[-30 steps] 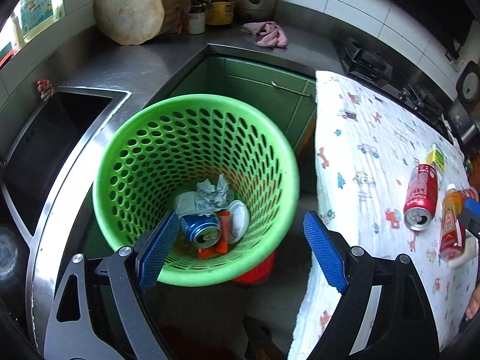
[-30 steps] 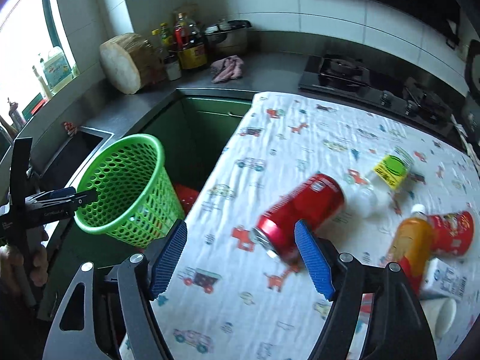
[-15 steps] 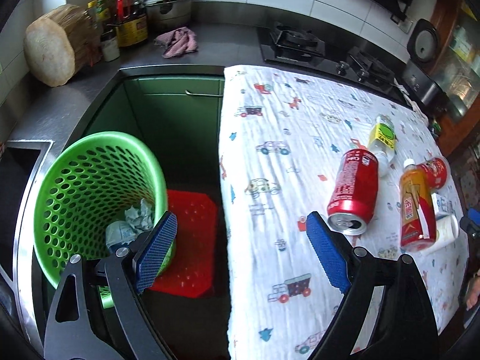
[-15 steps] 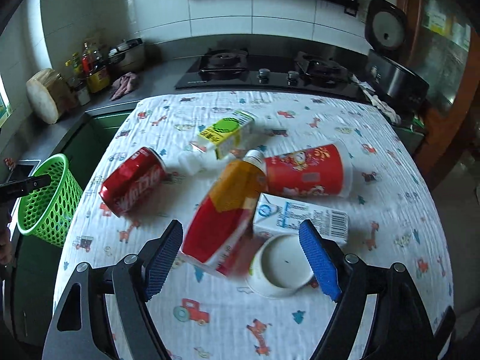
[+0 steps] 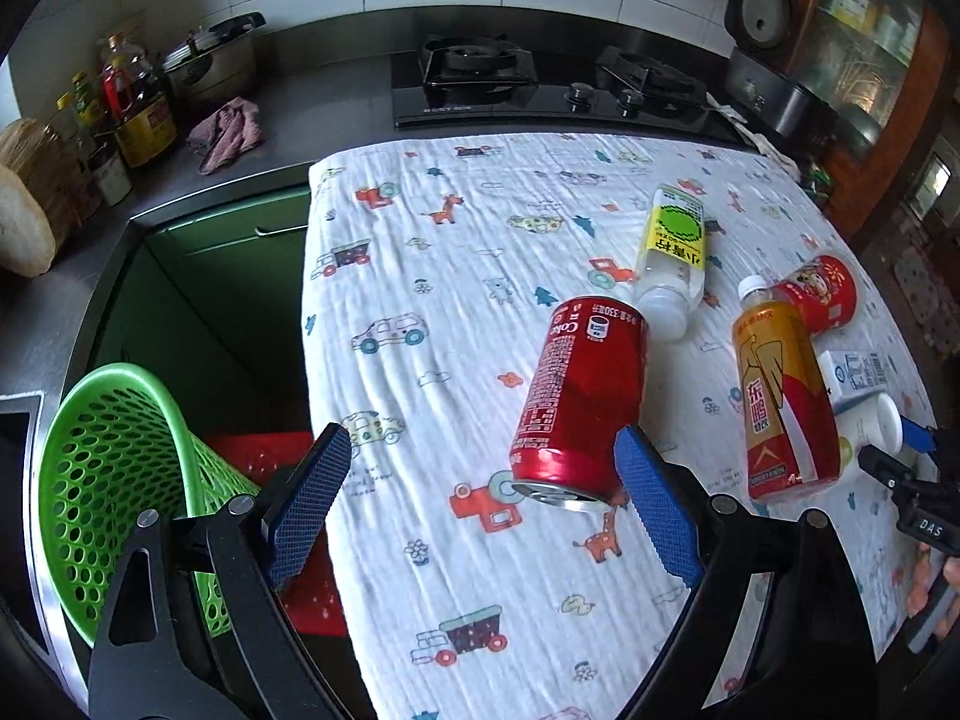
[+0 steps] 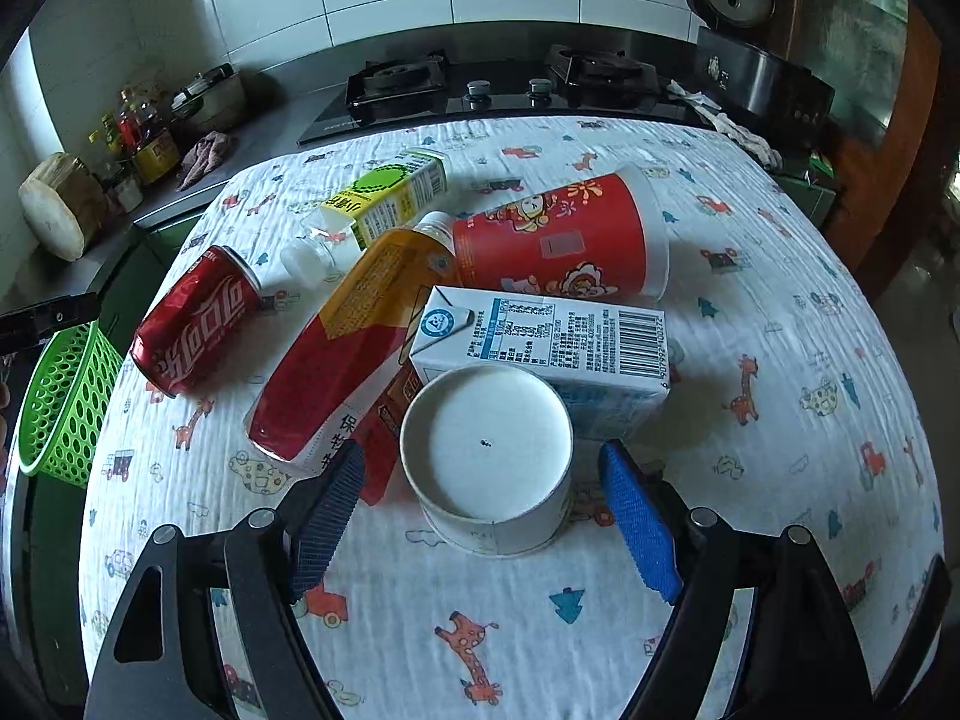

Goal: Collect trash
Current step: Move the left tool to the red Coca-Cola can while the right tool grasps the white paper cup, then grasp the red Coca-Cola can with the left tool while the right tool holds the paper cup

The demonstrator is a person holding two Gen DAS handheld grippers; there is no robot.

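A red cola can (image 5: 579,399) lies on the patterned tablecloth (image 5: 420,228). My left gripper (image 5: 480,504) is open and empty, just short of the can's near end. The green perforated basket (image 5: 114,480) stands below the table's left edge. My right gripper (image 6: 480,510) is open around a white paper cup (image 6: 486,456) standing upside down. Behind the cup lie a white milk carton (image 6: 558,342), an orange-and-red bottle (image 6: 354,342), a red paper cup (image 6: 558,237) and a clear bottle with a yellow label (image 6: 384,198). The cola can (image 6: 192,321) lies to the left.
A red stool (image 5: 282,462) stands between basket and table. A gas hob (image 5: 540,84) and a rice cooker (image 5: 762,30) sit behind the table. Bottles, a pot and a pink rag (image 5: 225,132) crowd the counter at left. The sink (image 5: 15,420) is beside the basket.
My left gripper has swung right from over the basket to the cola can. My right gripper has moved right past the can and now straddles the white cup.
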